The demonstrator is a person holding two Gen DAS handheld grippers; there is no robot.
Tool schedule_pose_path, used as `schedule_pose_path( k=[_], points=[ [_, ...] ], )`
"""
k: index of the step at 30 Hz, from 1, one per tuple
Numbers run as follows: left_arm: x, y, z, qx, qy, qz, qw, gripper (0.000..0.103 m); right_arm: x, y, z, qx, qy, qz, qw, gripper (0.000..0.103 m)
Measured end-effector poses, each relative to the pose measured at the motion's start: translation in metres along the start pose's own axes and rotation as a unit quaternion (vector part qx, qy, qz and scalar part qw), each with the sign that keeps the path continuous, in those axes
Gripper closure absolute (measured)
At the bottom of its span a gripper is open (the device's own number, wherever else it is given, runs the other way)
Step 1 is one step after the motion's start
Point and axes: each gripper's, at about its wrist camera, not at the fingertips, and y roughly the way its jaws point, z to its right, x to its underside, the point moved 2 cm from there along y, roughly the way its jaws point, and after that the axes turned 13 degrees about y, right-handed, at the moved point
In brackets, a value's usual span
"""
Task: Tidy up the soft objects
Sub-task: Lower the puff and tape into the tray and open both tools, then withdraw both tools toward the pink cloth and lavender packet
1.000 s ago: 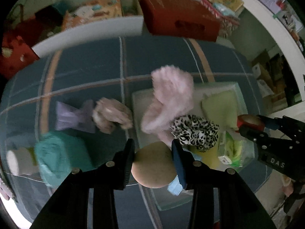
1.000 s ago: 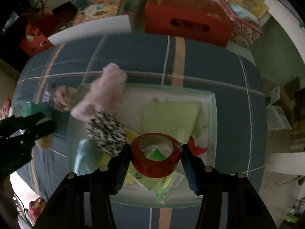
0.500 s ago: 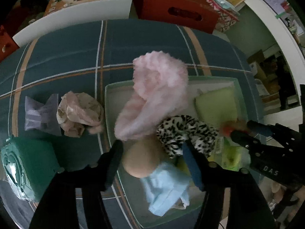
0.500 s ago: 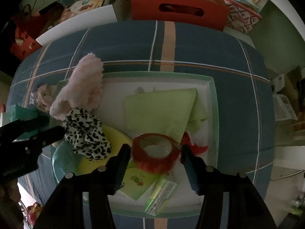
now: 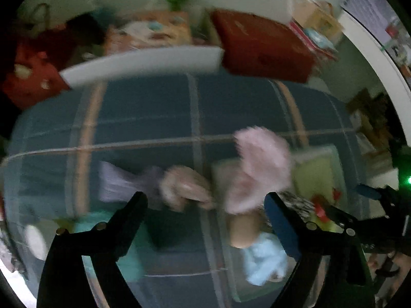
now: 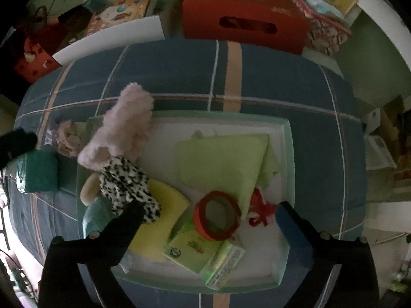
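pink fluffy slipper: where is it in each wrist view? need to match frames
Left wrist: pink fluffy slipper right of centre, blurred, above the right fingertip.
Right wrist: pink fluffy slipper left of centre, lying over the tray's left rim.
Shared landmark: red box at the top of both views.

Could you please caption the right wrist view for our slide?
Open right gripper above a tray holding red tape roll, green cloth and leopard-print scrunchie.

Dim room; blue plaid bedspread [image 6: 269,77]; red box [image 6: 244,18] behind; pale wall.
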Motion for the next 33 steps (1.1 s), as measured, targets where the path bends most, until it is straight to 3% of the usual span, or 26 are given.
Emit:
schedule_pose_path(
  k=[5,9,21,33],
  points=[
    [0.005,-0.008,-0.047,-0.044,-0.024,0.001,0.9987,0.008,-0.010,-0.010,-0.021,-0.015,-0.002,0.018,1.000,0.000],
    [0.011,-0.008,-0.074,-0.057,-0.033,-0.005,0.9978,0.008,-0.014,-0.022,-0.050,-0.036,-0.023,0.033,0.999,0.000],
    [0.017,0.021,-0.137,-0.017,-0.094,-0.064,0.9934,0.008,-0.009,-0.011,-0.169,-0.094,-0.121,0.024,0.988,0.000],
    [0.007,0.079,-0.150,0.013,-0.105,-0.114,0.9878,0.008,-0.014,0.040,-0.210,-0.108,-0.142,-0.011,0.984,0.014]
  ],
)
